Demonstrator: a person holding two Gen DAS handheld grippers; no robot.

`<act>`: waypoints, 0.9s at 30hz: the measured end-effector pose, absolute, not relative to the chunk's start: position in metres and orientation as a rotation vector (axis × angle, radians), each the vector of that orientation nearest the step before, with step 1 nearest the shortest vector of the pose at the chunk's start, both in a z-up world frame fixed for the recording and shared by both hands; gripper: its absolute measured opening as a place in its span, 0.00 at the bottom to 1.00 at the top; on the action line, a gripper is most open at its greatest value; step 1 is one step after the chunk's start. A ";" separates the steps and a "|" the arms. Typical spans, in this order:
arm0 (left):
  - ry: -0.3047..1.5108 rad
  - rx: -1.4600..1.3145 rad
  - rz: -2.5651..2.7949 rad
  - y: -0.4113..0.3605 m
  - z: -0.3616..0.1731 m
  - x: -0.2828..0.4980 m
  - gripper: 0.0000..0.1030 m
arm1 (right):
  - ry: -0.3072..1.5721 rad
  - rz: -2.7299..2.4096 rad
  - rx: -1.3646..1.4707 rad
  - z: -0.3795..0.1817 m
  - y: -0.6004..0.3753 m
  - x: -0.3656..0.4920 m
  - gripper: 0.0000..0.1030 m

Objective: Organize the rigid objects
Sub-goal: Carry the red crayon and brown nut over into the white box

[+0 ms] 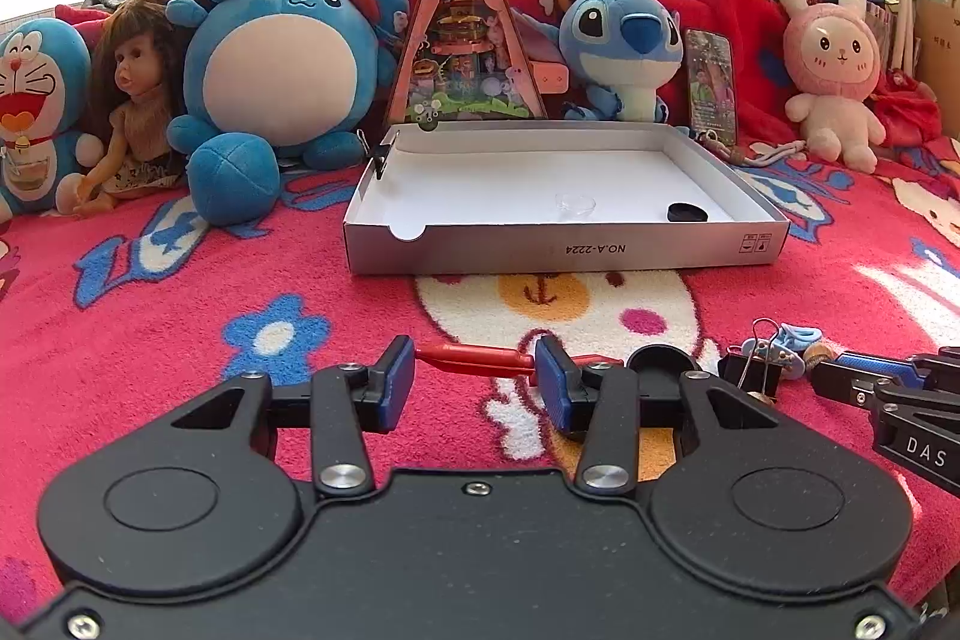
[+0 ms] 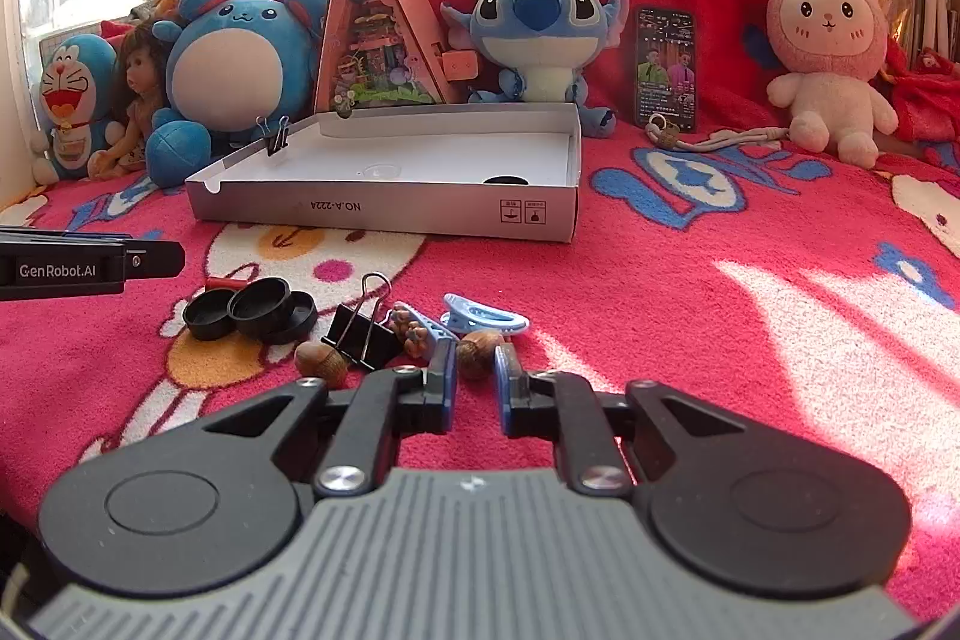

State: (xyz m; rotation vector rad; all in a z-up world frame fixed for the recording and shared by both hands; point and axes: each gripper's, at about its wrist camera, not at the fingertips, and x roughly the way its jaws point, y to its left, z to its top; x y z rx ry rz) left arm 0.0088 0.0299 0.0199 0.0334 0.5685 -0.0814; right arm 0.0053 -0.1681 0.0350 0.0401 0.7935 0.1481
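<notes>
On the left we hold our left gripper (image 1: pixel 474 376) wide apart around a red clip (image 1: pixel 474 359) lying on the blanket (image 1: pixel 180 340), pads not touching it. Beside it sit black caps (image 2: pixel 249 315), a binder clip (image 2: pixel 360 334) and a blue peg (image 2: pixel 483 319). Our right gripper (image 2: pixel 474 382) stands partly spread about an acorn (image 2: pixel 477 353), contact unclear. The box (image 2: pixel 384 214) lies beyond
</notes>
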 end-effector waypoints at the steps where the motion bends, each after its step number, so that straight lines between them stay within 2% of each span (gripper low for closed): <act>1: 0.570 0.033 -0.080 0.030 0.020 0.009 0.41 | 0.790 0.143 0.036 0.034 -0.168 0.006 0.39; 9: 0.565 0.032 -0.076 0.031 0.020 0.011 0.41 | 0.785 0.153 -0.007 0.029 -0.165 0.020 0.45; 10: 0.565 0.031 -0.076 0.031 0.021 0.011 0.41 | 0.796 0.166 -0.007 0.028 -0.164 0.021 0.26; 11: 0.565 0.032 -0.077 0.031 0.021 0.011 0.41 | 0.803 0.172 -0.006 0.028 -0.163 0.021 0.23; 20: 0.575 -0.009 -0.097 0.034 0.028 0.023 0.41 | 0.783 0.192 0.011 0.043 -0.164 0.021 0.23; 27: 0.604 -0.064 -0.119 0.040 0.050 0.063 0.41 | 0.779 0.210 0.090 0.061 -0.174 0.061 0.23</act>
